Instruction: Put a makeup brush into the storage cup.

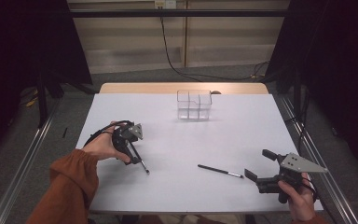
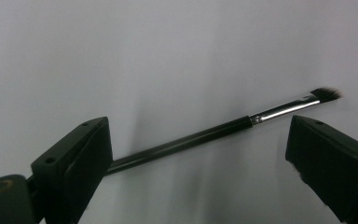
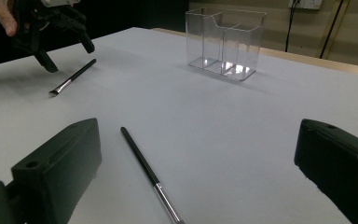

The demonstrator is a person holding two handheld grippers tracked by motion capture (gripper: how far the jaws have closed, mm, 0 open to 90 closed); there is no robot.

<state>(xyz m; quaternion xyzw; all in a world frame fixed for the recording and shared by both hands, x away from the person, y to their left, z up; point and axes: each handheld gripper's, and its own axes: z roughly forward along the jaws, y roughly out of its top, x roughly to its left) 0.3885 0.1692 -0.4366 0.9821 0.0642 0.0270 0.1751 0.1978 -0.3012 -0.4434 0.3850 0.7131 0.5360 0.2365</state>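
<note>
Right gripper point(image 1: 260, 165) jaws wide at the near right table point(image 1: 242, 126) edge, second brush point(image 1: 220, 171) flat just left, left gripper point(image 1: 137, 161) spread wide over the angled brush point(image 2: 223, 129), bristle tip clear in its view, clear organizer point(image 1: 194, 104) far back, open surface between.
</note>
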